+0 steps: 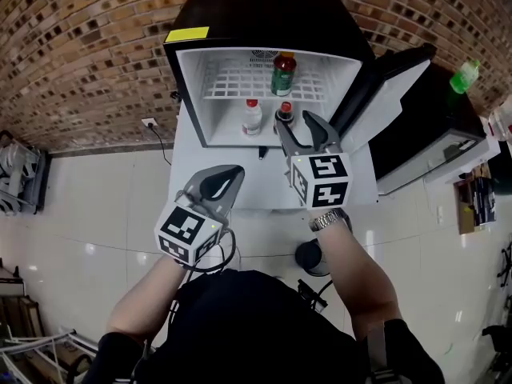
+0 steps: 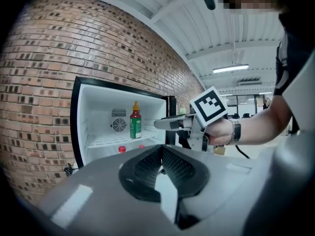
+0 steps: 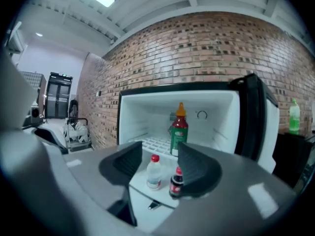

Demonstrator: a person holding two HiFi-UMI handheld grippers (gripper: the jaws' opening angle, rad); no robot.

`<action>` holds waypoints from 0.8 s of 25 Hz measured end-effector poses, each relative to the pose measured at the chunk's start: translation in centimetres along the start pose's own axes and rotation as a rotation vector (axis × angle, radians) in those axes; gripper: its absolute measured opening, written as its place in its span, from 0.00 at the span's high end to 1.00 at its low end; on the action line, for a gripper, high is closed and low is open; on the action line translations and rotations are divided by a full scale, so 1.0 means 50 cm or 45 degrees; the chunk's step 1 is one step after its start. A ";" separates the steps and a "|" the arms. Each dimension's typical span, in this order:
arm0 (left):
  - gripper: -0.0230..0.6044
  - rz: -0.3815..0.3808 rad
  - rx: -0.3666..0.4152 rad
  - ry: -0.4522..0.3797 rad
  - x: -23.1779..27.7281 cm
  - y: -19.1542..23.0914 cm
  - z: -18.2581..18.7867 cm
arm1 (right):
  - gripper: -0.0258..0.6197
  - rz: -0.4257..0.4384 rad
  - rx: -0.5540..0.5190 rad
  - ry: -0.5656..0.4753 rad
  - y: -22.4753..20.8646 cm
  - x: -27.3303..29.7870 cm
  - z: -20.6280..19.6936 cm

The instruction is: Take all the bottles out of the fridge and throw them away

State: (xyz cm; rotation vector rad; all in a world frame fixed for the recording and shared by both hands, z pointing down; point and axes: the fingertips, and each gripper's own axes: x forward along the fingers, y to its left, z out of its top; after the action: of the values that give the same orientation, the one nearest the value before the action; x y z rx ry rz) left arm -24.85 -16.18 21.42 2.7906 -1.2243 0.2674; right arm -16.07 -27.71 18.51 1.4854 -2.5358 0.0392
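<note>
**Ana:** Closest to the lens, what are the two forearms carrying?

**Ben:** Each hand is holding a gripper. At lower centre-left, the left gripper is hovering over the white worktop. Its fingers are pressing together with nothing between them.

**Ana:** And the other one?

**Ben:** That one, the right gripper, is sitting higher, just right of centre, and pointing into the open fridge. Its fingers are standing well apart and gripping nothing. Its own view is framing two small bottles in the gap, farther back and untouched.

**Ana:** Where are the bottles standing?

**Ben:** All three are sitting inside the fridge, at upper centre of the frame. One, a red sauce bottle with a green label, is standing upright on the wire shelf. Below it, on the fridge floor, a clear bottle with a red cap and a dark cola bottle are standing side by side, near each other but apart.

**Ana:** Anything around the fridge?

**Ben:** Its door is hanging open toward the right. Beyond that, at upper right, a green bottle is standing on a dark cabinet.
</note>
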 end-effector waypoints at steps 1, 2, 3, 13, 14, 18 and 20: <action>0.96 -0.005 0.000 0.001 0.002 0.012 -0.001 | 0.60 -0.013 -0.002 0.006 -0.005 0.019 0.000; 0.96 -0.008 0.000 0.003 0.003 0.024 -0.001 | 0.59 -0.026 -0.003 0.013 -0.011 0.039 0.001; 0.96 -0.011 0.000 0.006 0.003 0.036 -0.002 | 0.59 -0.040 -0.004 0.020 -0.017 0.058 0.001; 0.96 0.004 -0.013 0.045 -0.004 0.158 -0.025 | 0.48 -0.167 0.000 0.102 -0.099 0.236 -0.008; 0.96 0.007 -0.015 0.048 -0.004 0.169 -0.026 | 0.47 -0.172 0.003 0.108 -0.104 0.250 -0.009; 0.96 0.015 -0.021 0.060 -0.004 0.203 -0.029 | 0.47 -0.194 0.025 0.132 -0.124 0.295 -0.014; 0.96 0.018 -0.024 0.068 -0.005 0.215 -0.032 | 0.47 -0.200 0.027 0.143 -0.129 0.310 -0.015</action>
State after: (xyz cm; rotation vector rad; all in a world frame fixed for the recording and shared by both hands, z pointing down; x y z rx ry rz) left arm -33.14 -23.07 22.99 2.7411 -1.2285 0.3271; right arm -17.69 -44.14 21.65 1.6371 -2.3318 0.1221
